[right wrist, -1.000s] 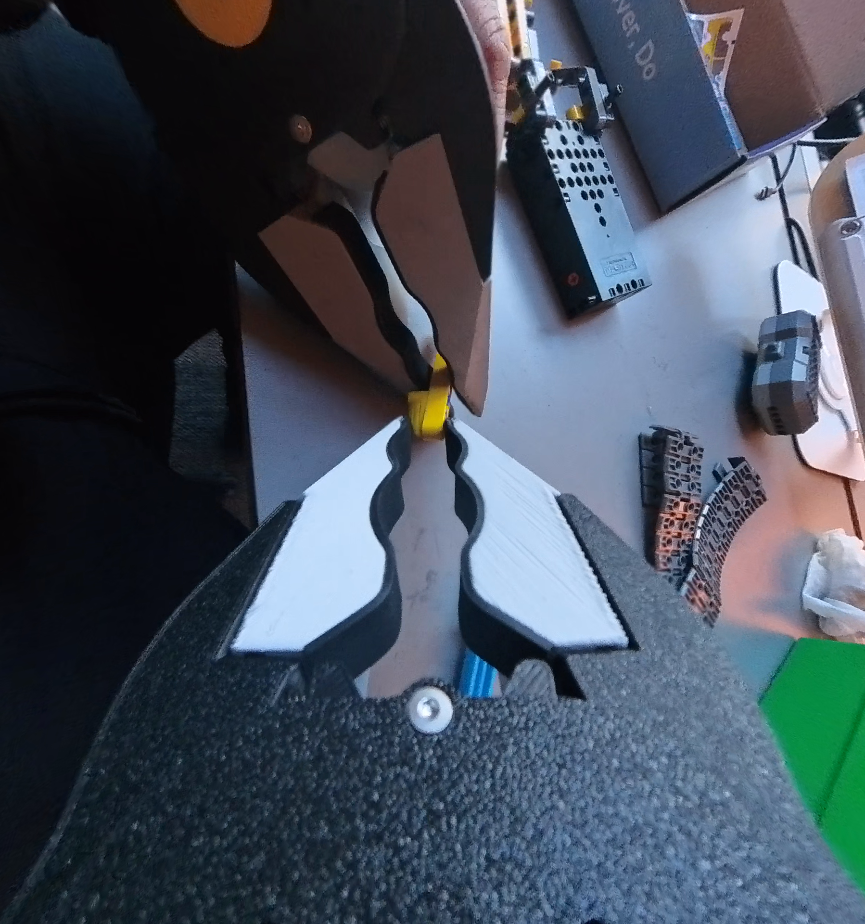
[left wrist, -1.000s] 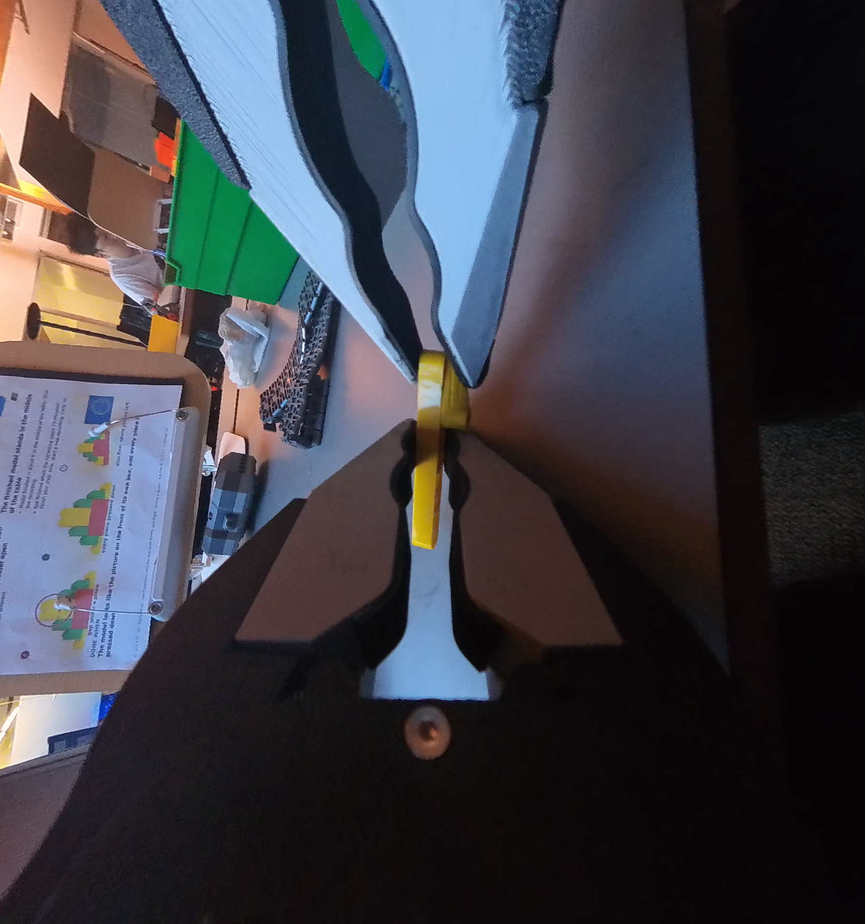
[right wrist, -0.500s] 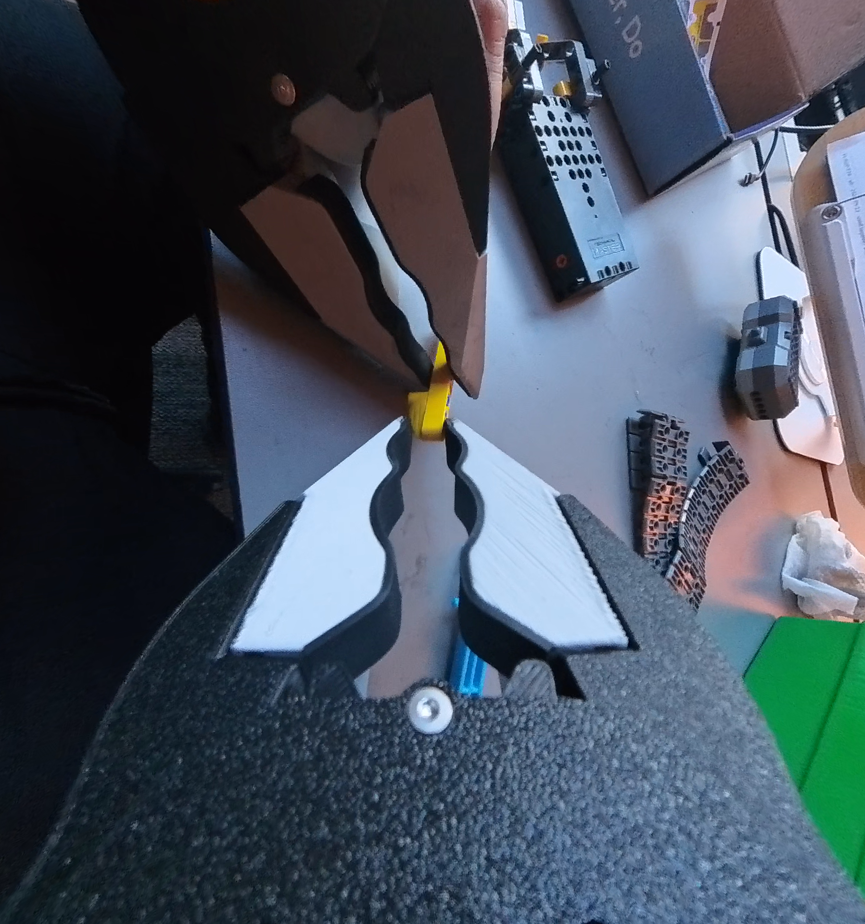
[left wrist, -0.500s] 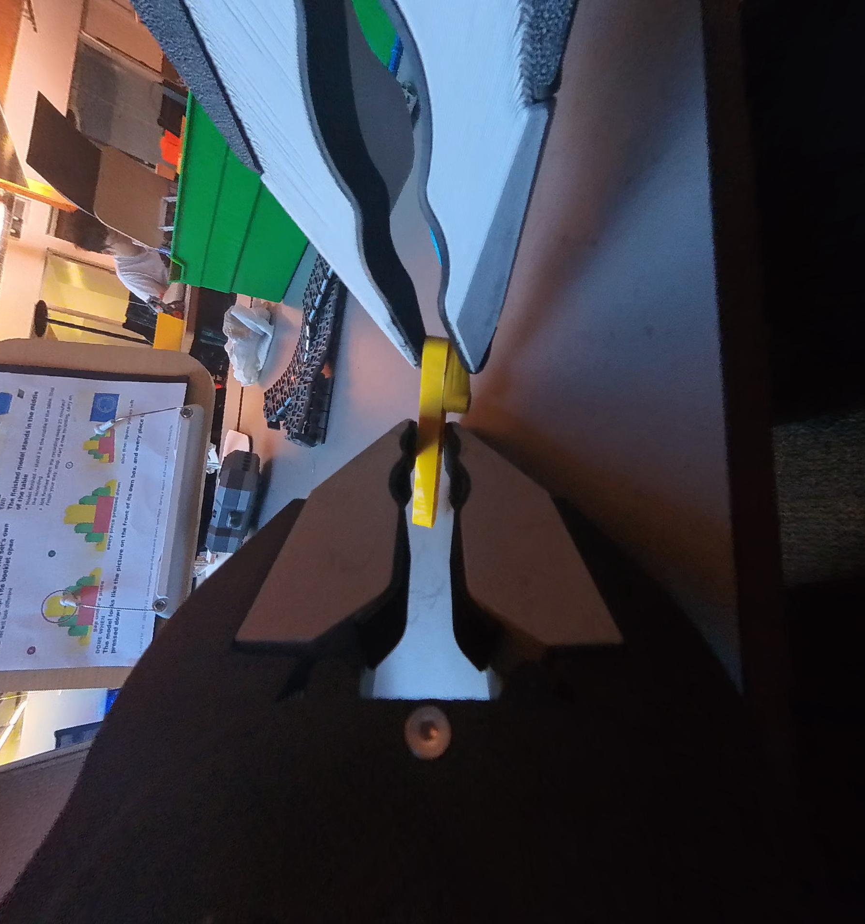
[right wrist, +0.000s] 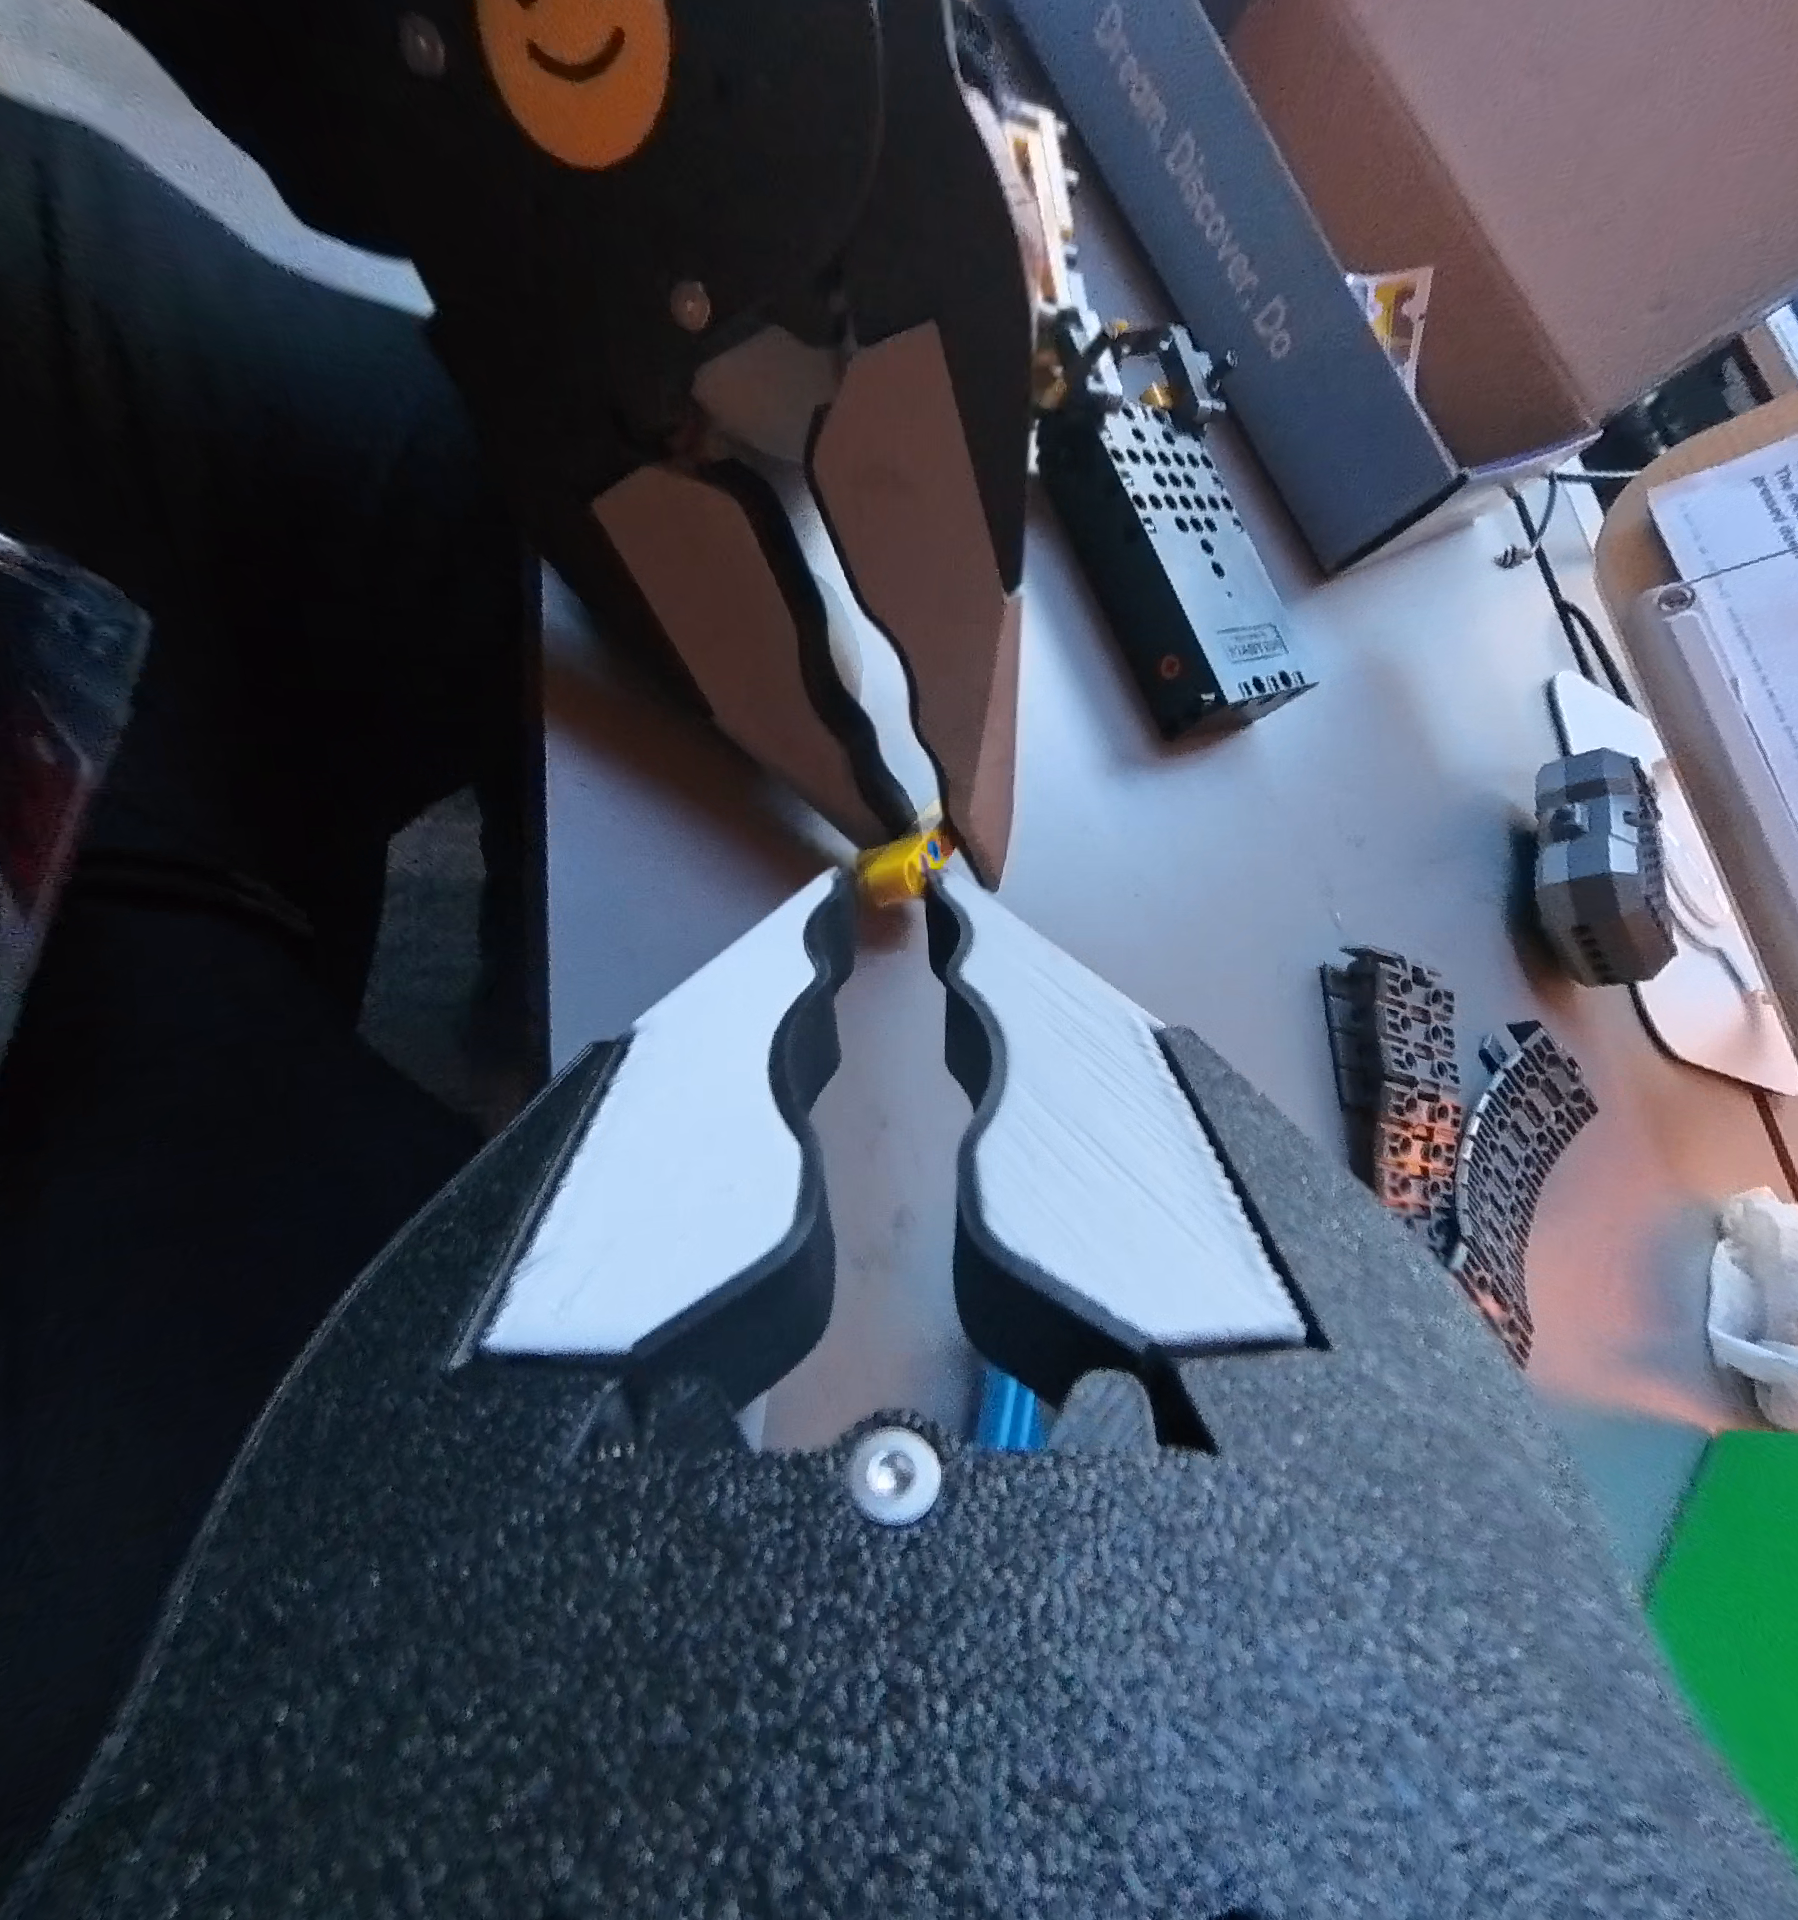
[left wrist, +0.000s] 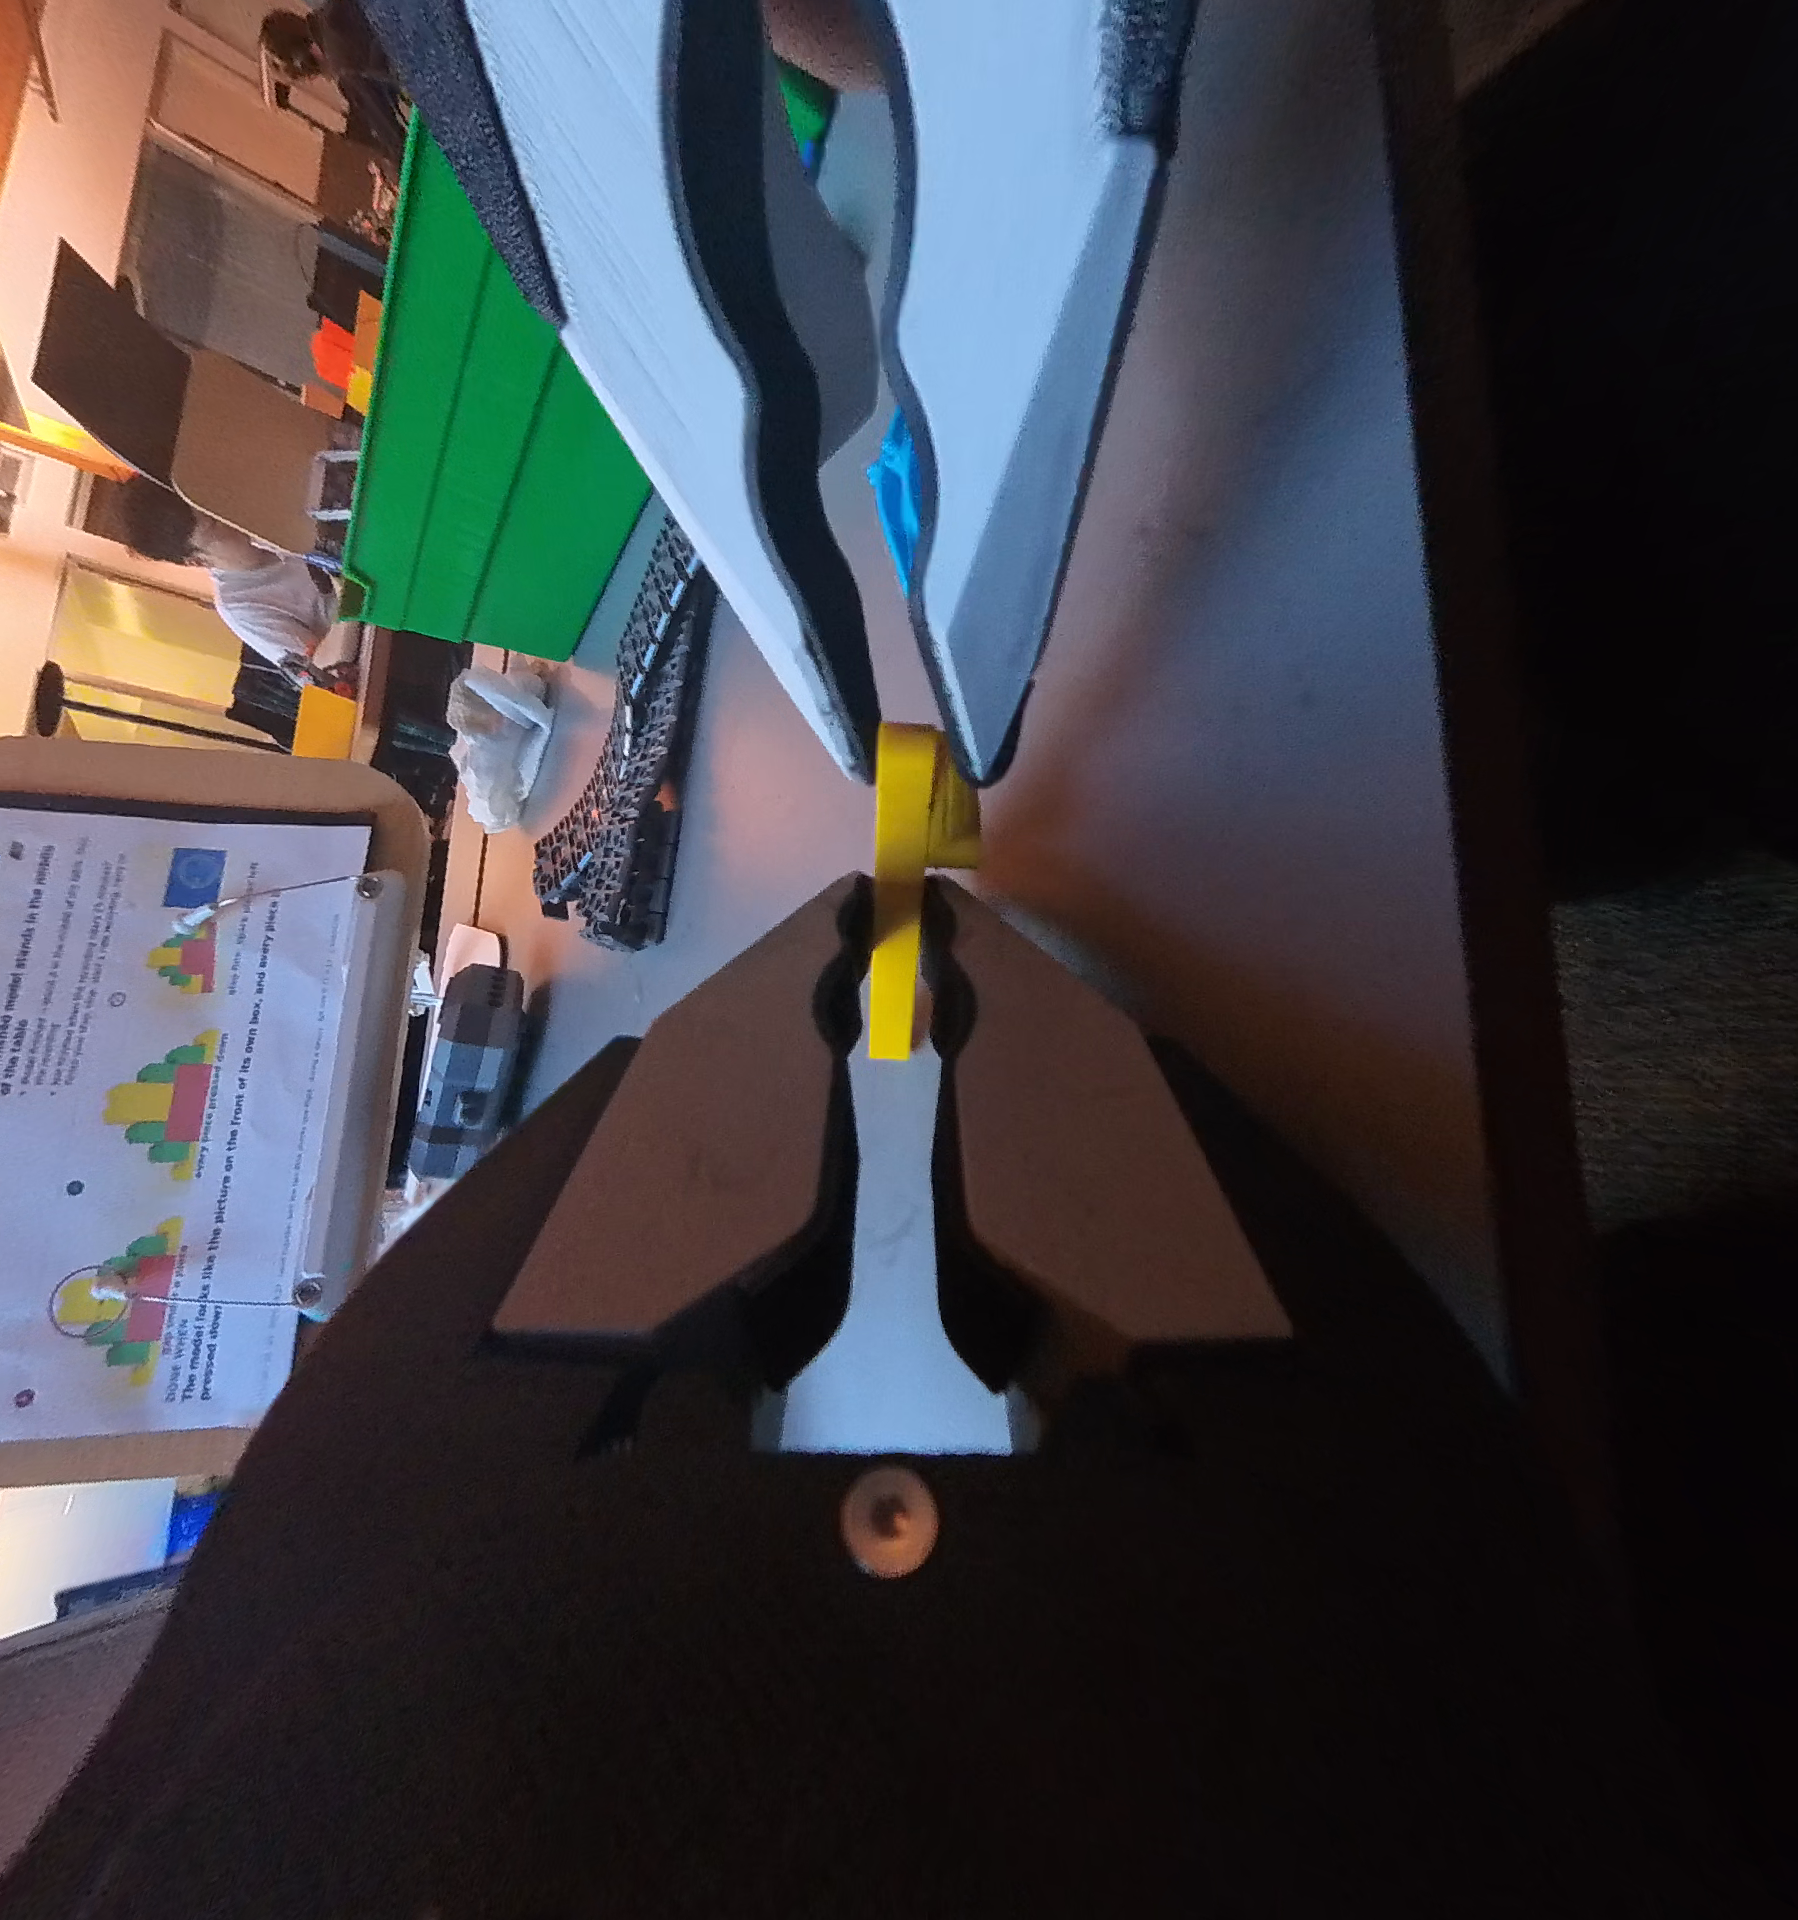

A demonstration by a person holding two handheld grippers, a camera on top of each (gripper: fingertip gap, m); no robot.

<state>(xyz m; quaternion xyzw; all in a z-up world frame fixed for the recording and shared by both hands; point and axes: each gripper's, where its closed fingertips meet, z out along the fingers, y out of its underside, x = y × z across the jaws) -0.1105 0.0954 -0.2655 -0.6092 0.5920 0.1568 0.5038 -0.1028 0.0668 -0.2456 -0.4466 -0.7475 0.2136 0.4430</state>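
My left gripper (left wrist: 893,885), with brown fingers, is shut on a thin yellow piece (left wrist: 891,977) seen edge-on, just above the grey table (left wrist: 1217,831). The piece's round front end (left wrist: 926,800) sticks out past the tips. My right gripper (right wrist: 890,885), with white fingers, meets it head-on and is shut on that round yellow end (right wrist: 893,868). The right gripper (left wrist: 916,767) comes in from the top of the left wrist view; the left gripper (right wrist: 926,831) comes in from the top of the right wrist view. A blue piece (right wrist: 1009,1403) lies on the table under the right gripper.
A green bin (right wrist: 1768,1621), black track pieces (right wrist: 1435,1101), a grey brick-built block (right wrist: 1601,862), a black perforated box (right wrist: 1175,561), crumpled white paper (right wrist: 1778,1299) and a board with a picture sheet (left wrist: 147,1091) lie beyond. The table edge (right wrist: 547,831) is close by. The grippers are tip to tip, or close to it. From either gripper's tips it is about 30 cm to the grey brick-built block (right wrist: 1601,862).
The two grippers have tilted relative to each other while both stay on the yellow piece. Less of the piece now reaches back between the left fingers. The round end now faces the right camera.
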